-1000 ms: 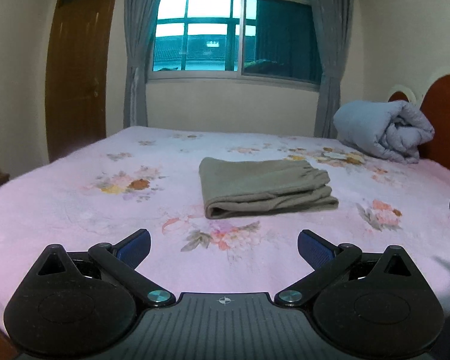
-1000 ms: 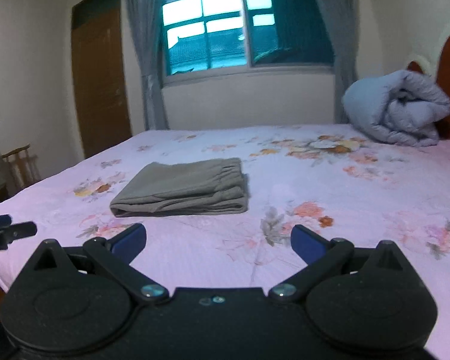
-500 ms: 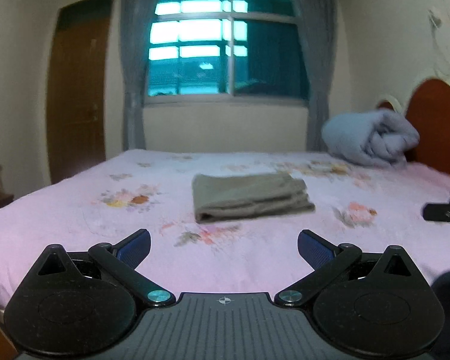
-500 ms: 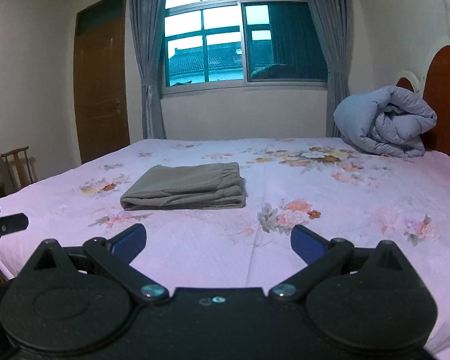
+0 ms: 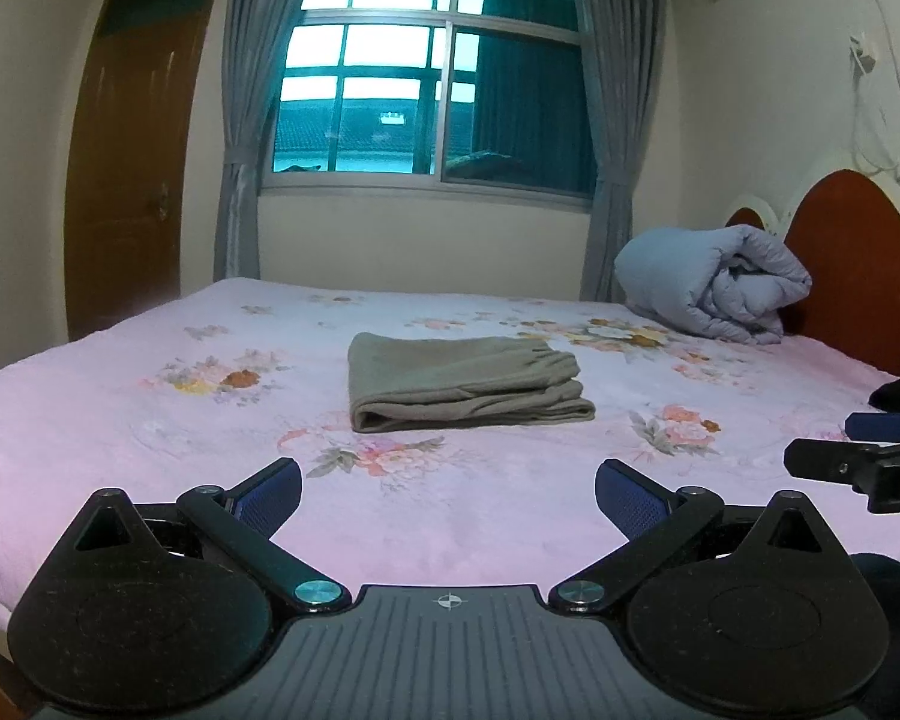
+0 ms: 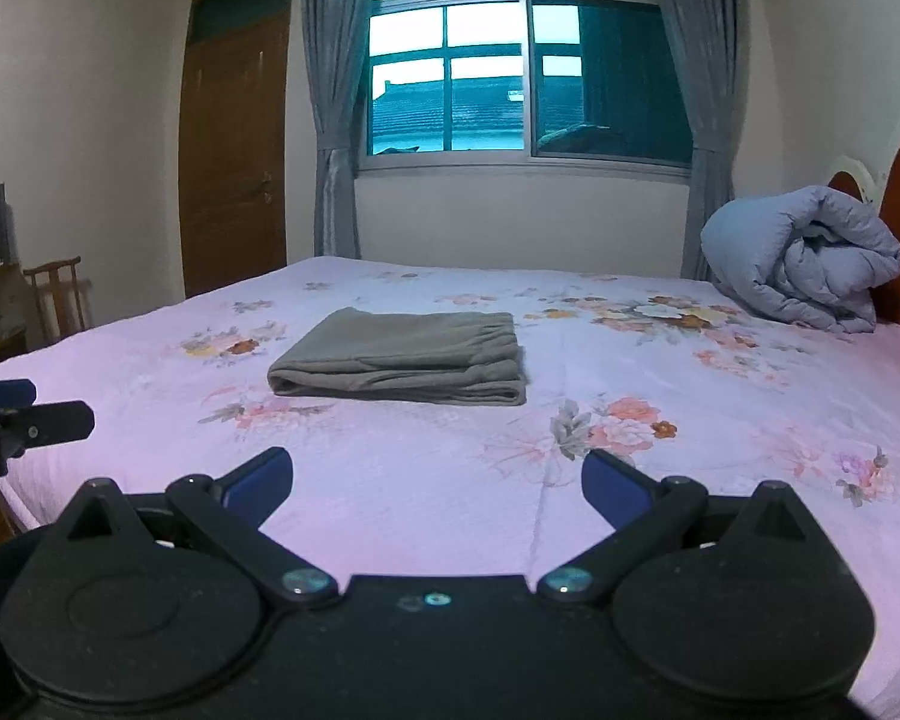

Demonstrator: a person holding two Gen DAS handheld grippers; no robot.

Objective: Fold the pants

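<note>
Soft, limp folded pants lie on the bed, best pinched at an edge; both hand-held grippers, left and right, gape wide, empty.

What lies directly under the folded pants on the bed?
The folded pants rest on the pink floral bedsheet. The sheet's pattern beneath them is covered, so anything under them cannot be seen.
</note>
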